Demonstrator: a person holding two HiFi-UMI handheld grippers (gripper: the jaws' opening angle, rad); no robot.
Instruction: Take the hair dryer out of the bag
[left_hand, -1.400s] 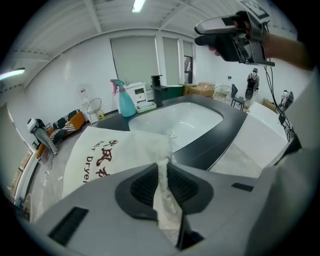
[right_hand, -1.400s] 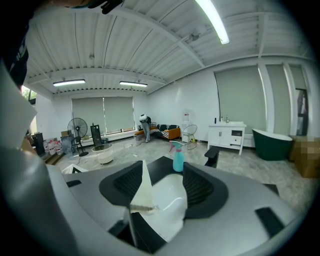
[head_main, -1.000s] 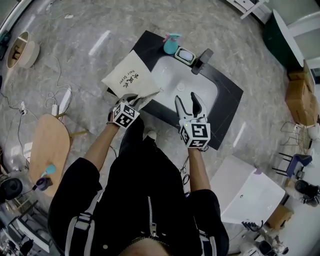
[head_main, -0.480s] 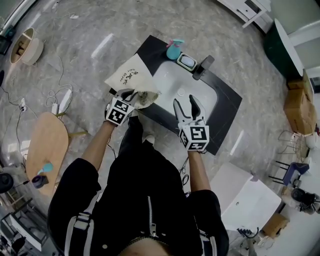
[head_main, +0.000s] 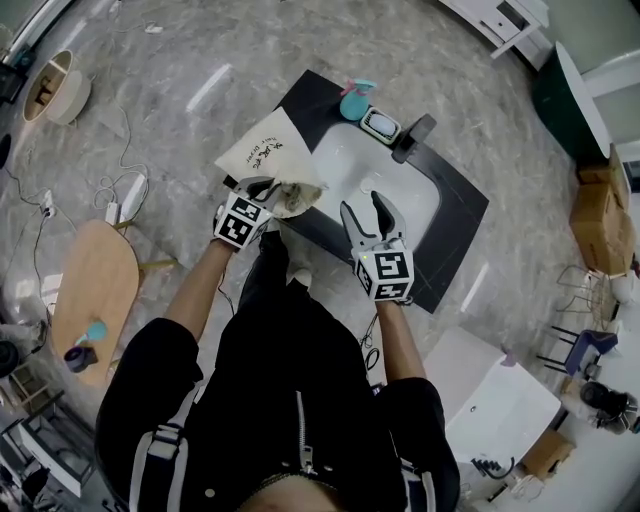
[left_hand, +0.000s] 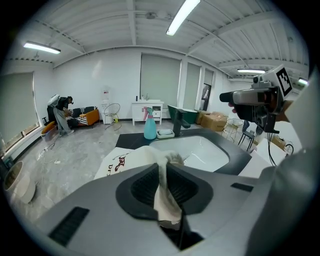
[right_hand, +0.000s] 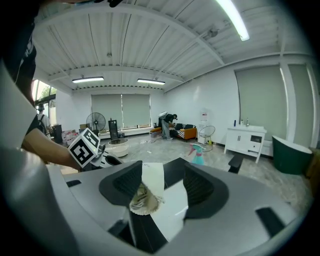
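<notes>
Currently, the left tool (head_main: 264, 190) pinches the bunched mouth of the cream bag (head_main: 262, 158), which lies on the black bench (head_main: 455, 235) beside the white sink (head_main: 390, 175). Its dark lettering is too small to read. No hair dryer shows. The right tool (head_main: 362, 207) hovers over the sink, spread, gripping nothing.

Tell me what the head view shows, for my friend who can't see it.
Seen from above, a person stands at a white sink in a black counter, with the left gripper shut on the bunched edge of a cream cloth bag. The right gripper is open over the sink, holding nothing. A teal spray bottle stands at the sink's far edge.
</notes>
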